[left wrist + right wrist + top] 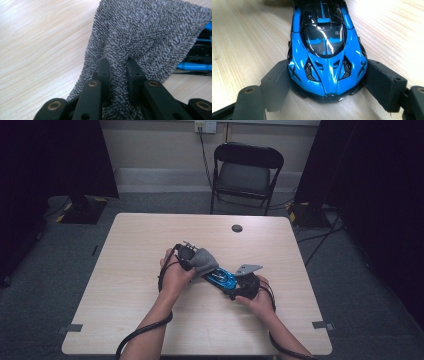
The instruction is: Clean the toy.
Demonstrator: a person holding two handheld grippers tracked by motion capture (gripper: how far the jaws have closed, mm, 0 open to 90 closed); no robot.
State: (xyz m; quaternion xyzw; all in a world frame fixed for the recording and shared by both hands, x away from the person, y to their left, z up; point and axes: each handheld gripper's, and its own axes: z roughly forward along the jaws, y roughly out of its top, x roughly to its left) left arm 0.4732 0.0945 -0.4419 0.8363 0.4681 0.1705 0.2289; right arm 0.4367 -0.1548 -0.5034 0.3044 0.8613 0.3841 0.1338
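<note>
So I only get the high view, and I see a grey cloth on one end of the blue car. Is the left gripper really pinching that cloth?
Observer: Yes. In the left gripper view the left gripper has its jaws shut on a fold of the grey cloth.
Operator: And is the other one holding the car?
Observer: The right gripper has its jaws pressed on both sides of the blue car at its nose.
Operator: Is the car up in the air?
Observer: No, it looks to sit on the wooden table.
Operator: Is the car all blue?
Observer: No. Its roof and windscreen are black.
</note>
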